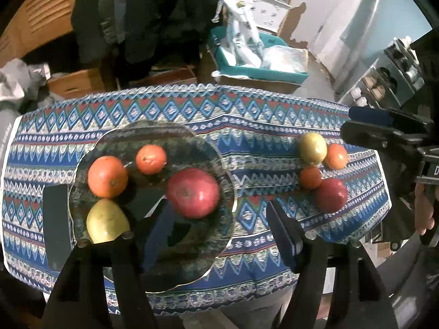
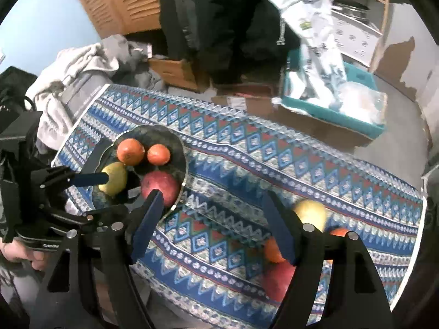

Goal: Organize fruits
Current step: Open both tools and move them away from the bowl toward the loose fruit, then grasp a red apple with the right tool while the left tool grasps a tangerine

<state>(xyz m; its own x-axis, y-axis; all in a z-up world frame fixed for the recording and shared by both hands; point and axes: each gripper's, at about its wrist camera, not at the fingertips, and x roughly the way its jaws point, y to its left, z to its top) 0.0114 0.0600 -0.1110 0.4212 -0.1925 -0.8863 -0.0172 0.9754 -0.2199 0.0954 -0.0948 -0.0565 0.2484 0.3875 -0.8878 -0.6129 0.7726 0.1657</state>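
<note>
Both the left gripper and right gripper hover open and empty, since four fruits rest on the glass plate at frame left while four fruits await collection at right.

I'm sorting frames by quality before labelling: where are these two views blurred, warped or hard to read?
Left wrist view: fisheye bends the patterned tablecloth into an arc; the fruit on the glass plate is fairly sharp, though the plate's clear rim is hard to trace. Right wrist view: the loose fruit pile near the right gripper is smeared; corners go black.
</note>
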